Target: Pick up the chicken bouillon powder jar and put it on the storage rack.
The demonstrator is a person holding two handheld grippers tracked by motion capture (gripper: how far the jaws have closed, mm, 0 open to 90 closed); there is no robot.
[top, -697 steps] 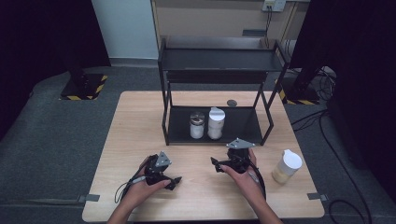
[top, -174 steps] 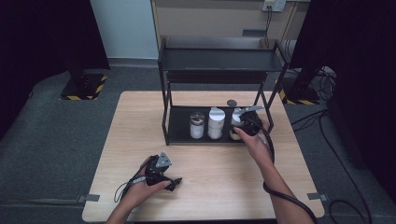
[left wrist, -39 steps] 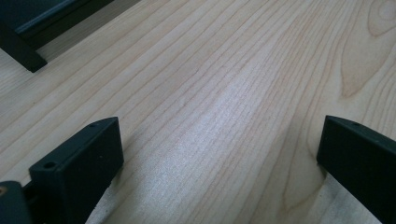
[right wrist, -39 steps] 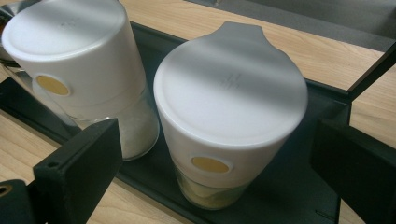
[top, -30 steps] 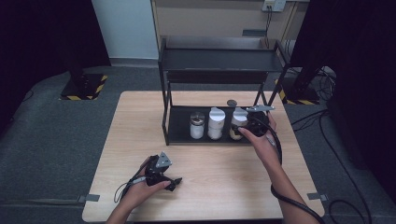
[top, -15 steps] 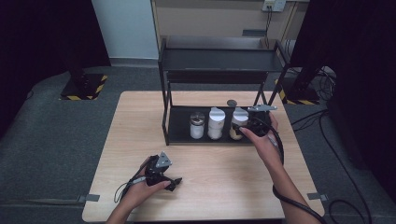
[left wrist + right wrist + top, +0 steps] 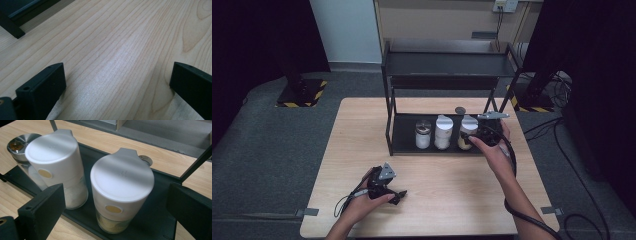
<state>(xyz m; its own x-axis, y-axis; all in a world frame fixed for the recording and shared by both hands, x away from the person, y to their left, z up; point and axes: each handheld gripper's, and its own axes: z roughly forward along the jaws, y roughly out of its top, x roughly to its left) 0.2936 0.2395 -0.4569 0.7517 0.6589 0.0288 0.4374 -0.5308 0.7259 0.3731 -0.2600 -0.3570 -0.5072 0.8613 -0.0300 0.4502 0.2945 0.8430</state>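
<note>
- The right gripper [image 7: 472,136] is hovering at the black metal rack [image 7: 401,136], with its two black jaws standing wide apart and holding nothing.
- The glass jar with yellowish content and a smooth white plastic lid [image 7: 121,187] is standing upright on the bottom shelf of the rack, between the open jaws but not touching them.
- A second glass jar with white lid and pale content [image 7: 56,162] is standing just beside it, and a small glass jar with shiny metal cap [image 7: 18,143] is standing after that one.
- The left gripper [image 7: 117,82] is resting low over the light wooden table [image 7: 120,37], with jaws apart and empty.
</note>
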